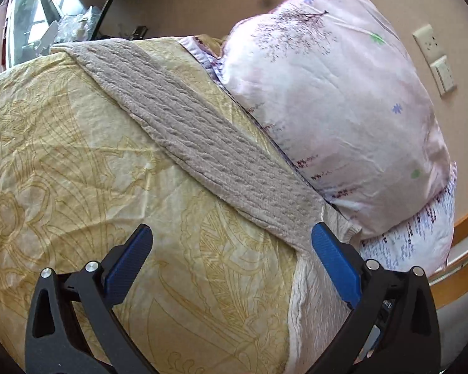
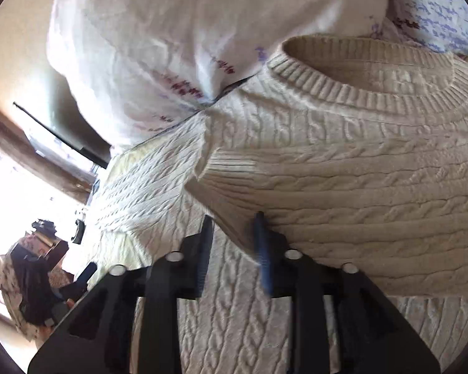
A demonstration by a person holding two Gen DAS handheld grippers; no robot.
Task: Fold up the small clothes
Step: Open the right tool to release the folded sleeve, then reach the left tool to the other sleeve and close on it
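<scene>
Left wrist view, nearest first. My left gripper: jaws spread wide at the bottom of the frame, blue pads facing each other, nothing between them. Below and beyond them, the bed with its yellow patterned cover fills the lower left and centre. A long strip of the beige knit sweater lies on that cover, running from the upper left down to just beside my right-hand pad at lower right; I cannot tell whether the pad touches it. Behind the strip, a pink flowered pillow leans in the upper right, with a second printed pillow beneath it at right. Farthest, a beige wall with a wall switch plate at the right edge, and a dark framed pane in the upper left corner.

Right wrist view, nearest first. My right gripper: jaws partly open at lower centre, blurred, with the folded edge of the cable-knit sweater lying between them; the pads do not look pressed on it. The sweater fills the centre and right, its ribbed collar at upper right, a sleeve stretching to the left. Beyond it, the pink pillow at the top, touching the sweater. Farthest, a bright window at the left edge.
</scene>
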